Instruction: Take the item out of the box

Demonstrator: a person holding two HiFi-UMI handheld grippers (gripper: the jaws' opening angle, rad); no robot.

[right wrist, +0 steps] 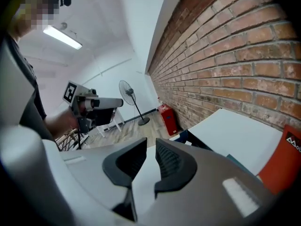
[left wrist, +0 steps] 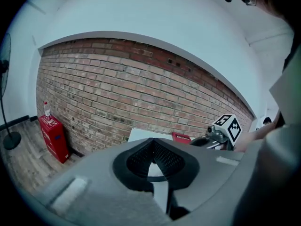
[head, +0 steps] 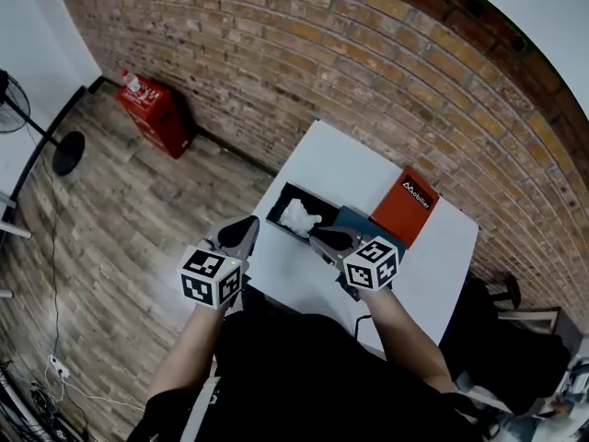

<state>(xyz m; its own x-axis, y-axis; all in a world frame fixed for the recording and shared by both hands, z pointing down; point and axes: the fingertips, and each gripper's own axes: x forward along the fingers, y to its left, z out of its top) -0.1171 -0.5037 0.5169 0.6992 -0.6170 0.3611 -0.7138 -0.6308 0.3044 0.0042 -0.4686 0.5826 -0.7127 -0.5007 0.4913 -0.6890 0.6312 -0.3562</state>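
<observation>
A crumpled white item [head: 299,215] lies inside an open black box [head: 278,204]. The box sits on a white table [head: 340,155], close to its left edge as the head view shows it. The item is clear of both claws.

The right gripper [head: 318,239] is above the box, just right of the item, its tips pointing toward it. In its own view the right gripper [right wrist: 150,147] has its jaws a narrow gap apart, with only table showing between them. The left gripper [head: 248,224] is at the table's left edge, just beside the box's left end; whether it touches the box cannot be told. In its own view the left gripper [left wrist: 151,142] has its tips together, gripping nothing.

A dark teal piece [head: 361,221] lies against the box's right side. An orange lid [head: 406,205] lies beyond it, nearer the table's edge by the brick wall [head: 304,53].

On the wooden floor [head: 138,210], a red case [head: 156,113] stands against the wall, well left of the table. A fan [head: 11,99] stands farther left.
</observation>
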